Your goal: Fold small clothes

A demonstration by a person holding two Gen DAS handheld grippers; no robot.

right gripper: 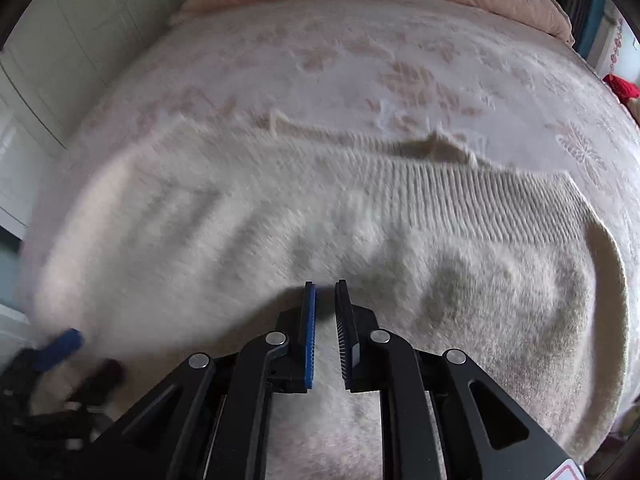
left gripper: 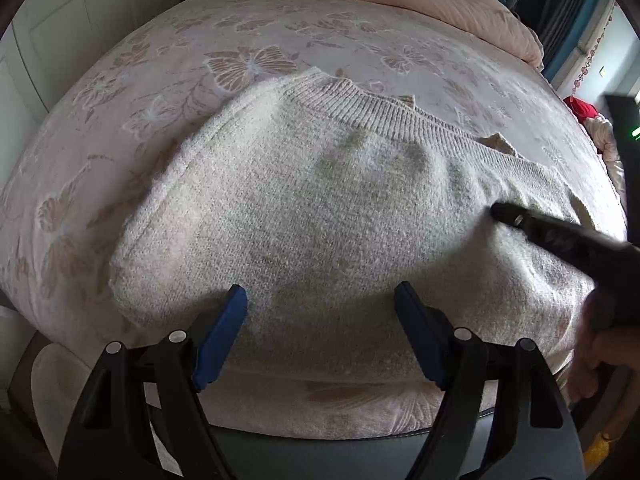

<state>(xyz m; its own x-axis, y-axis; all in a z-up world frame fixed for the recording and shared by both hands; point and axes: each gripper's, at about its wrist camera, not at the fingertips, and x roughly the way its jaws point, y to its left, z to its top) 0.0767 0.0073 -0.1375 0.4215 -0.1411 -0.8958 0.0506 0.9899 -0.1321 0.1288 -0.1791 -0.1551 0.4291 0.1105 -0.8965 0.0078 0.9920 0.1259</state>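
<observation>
Two claws over one sweater (left gripper: 320,208) on the bed (left gripper: 120,80): my left claw (left gripper: 320,308) gapes wide, empty; my right claw (right gripper: 325,292), nearly closed, holds nothing, apparently smoothing the knit ahead.

Left gripper (left gripper: 320,300): matte black linkage arms with triangular cut-outs, round silver pivot pins, blue pads on the inner faces of the fingers (left gripper: 222,332). Right gripper (right gripper: 325,312): same black frame and silver pins, blue ridged pad on one finger, dark ridged face on the other, red-edged white label at the lower corner. Bare skin of hand (left gripper: 596,360) at frame edge, blurred.
</observation>
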